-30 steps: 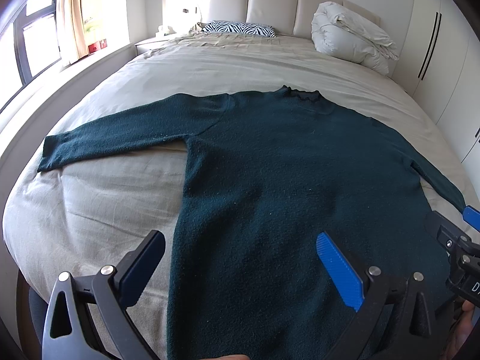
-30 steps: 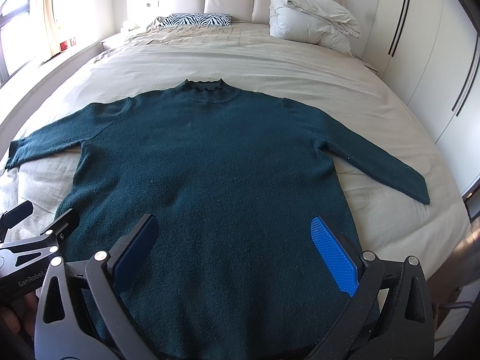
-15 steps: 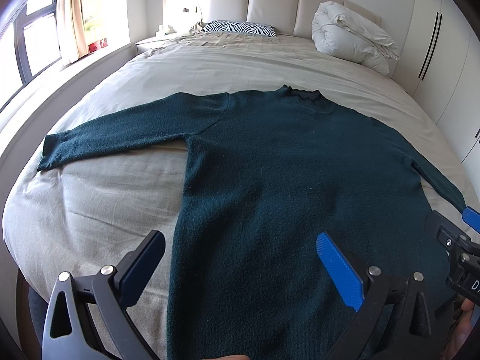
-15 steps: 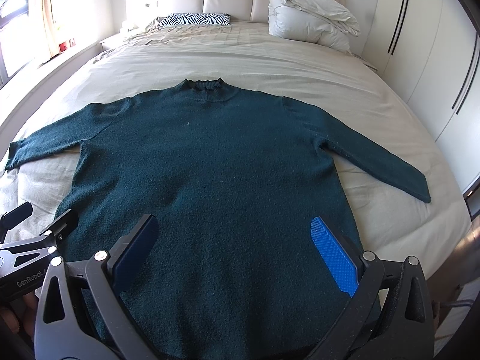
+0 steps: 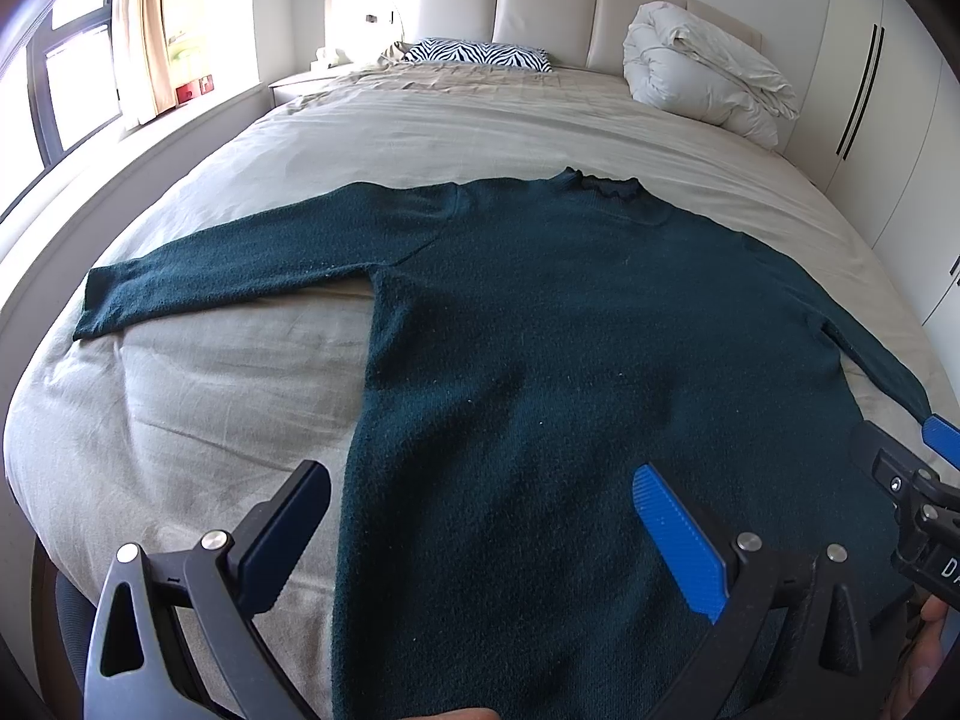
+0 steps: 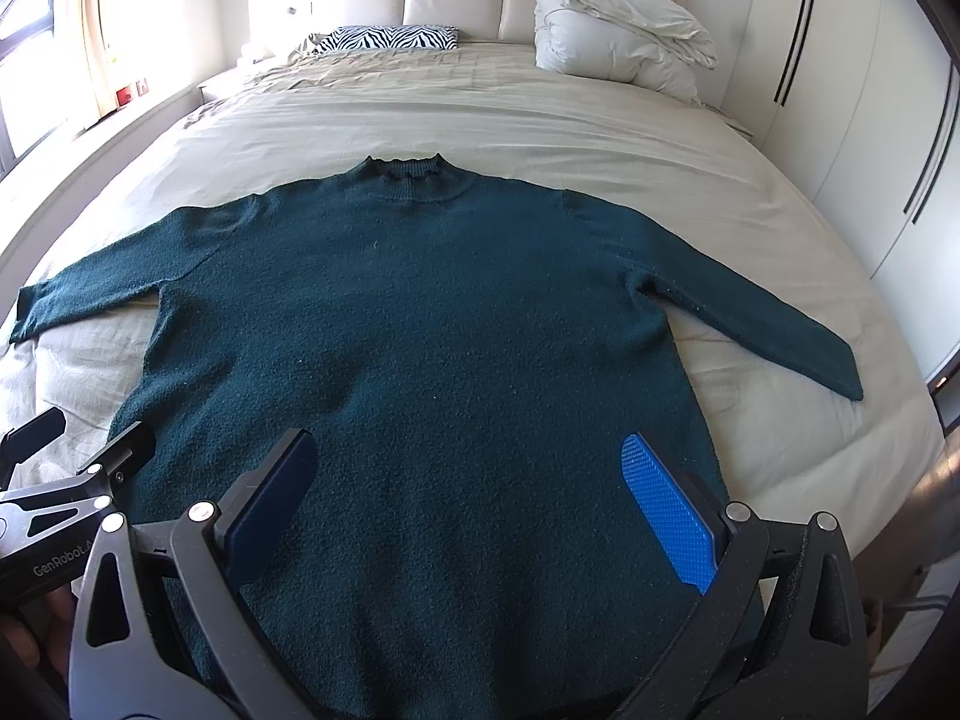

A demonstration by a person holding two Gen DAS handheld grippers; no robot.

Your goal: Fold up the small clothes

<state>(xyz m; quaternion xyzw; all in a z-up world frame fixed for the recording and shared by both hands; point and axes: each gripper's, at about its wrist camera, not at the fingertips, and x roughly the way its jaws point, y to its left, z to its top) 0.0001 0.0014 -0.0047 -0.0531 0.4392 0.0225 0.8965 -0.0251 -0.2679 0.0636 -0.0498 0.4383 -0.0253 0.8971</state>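
Note:
A dark green knit sweater (image 5: 570, 348) (image 6: 420, 330) lies flat on the bed, collar toward the headboard, both sleeves spread out to the sides. My left gripper (image 5: 480, 498) hovers open above the sweater's lower left part, near its side edge. Over the lower hem area my right gripper (image 6: 468, 468) stands open, nothing between its fingers. Each gripper shows at the other view's edge: the right gripper (image 5: 918, 480) at the right, the left gripper (image 6: 66, 468) at the left.
The bed (image 6: 600, 132) is covered by a beige sheet. A zebra-print pillow (image 5: 480, 53) and a bundled white duvet (image 5: 702, 78) lie by the headboard. White wardrobes (image 6: 870, 120) stand on the right, a window ledge (image 5: 120, 150) on the left.

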